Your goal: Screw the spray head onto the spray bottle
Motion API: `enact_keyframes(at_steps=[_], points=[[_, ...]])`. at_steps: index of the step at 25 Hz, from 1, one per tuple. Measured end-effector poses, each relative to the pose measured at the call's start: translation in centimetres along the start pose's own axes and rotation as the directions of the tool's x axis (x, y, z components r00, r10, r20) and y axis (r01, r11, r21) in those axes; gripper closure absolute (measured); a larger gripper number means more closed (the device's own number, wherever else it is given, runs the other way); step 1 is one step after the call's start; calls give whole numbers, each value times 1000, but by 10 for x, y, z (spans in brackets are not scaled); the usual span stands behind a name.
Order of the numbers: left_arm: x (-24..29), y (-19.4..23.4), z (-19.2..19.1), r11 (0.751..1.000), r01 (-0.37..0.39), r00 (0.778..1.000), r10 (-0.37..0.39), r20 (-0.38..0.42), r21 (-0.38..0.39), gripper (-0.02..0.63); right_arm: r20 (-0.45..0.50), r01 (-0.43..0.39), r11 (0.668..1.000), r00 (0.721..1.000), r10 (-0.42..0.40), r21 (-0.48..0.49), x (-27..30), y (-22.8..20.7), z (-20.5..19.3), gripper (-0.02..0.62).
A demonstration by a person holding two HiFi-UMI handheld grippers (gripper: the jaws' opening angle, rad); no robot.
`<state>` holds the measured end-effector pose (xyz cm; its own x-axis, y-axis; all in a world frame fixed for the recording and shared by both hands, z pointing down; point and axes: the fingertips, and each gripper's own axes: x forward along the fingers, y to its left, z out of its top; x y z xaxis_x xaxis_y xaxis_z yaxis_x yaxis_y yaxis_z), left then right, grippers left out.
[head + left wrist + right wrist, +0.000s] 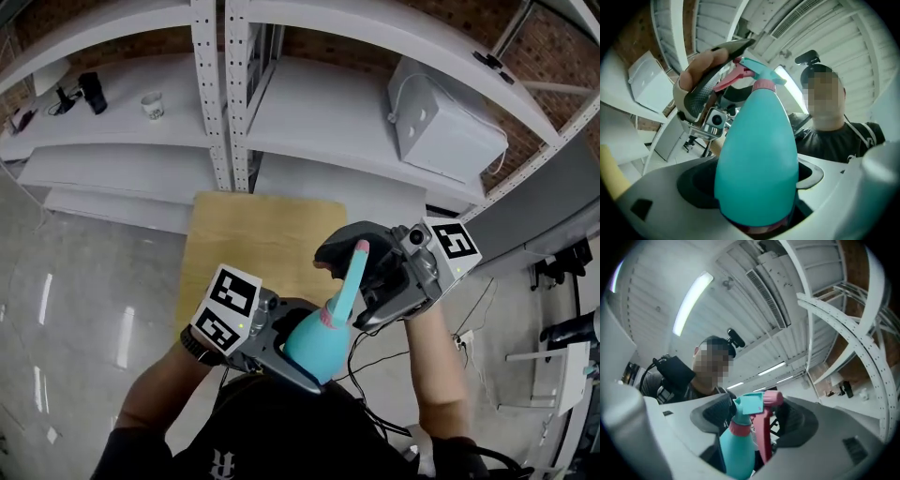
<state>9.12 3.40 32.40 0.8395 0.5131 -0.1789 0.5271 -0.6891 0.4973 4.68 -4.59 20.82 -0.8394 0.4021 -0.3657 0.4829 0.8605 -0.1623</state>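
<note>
Spray bottle (314, 342) is clamped at its wide lower body between the closed jaws of the left gripper (295, 345) and held in the air before the person's chest. The right gripper (361, 277) has its jaws apart, flanking the spray head (752, 406) without pressing it. The head appears seated on the neck. Assessment: light, hollow plastic with a smooth, tapered body, likely slippery. Hold low on the belly and turn at the pink collar (739, 427), not the trigger.
</note>
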Motion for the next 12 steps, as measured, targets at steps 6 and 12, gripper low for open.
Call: enact_keyframes(at_steps=[6,12], points=[[-12,11,-2,995,-99,995,99,8,20,163,-66,72,997,995,-71,10,5,-6,-9,346],[-18,12,-3,995,-103,995,103,17,4,167,-69,117,993,991,-116,17,4,-15,-14,365]])
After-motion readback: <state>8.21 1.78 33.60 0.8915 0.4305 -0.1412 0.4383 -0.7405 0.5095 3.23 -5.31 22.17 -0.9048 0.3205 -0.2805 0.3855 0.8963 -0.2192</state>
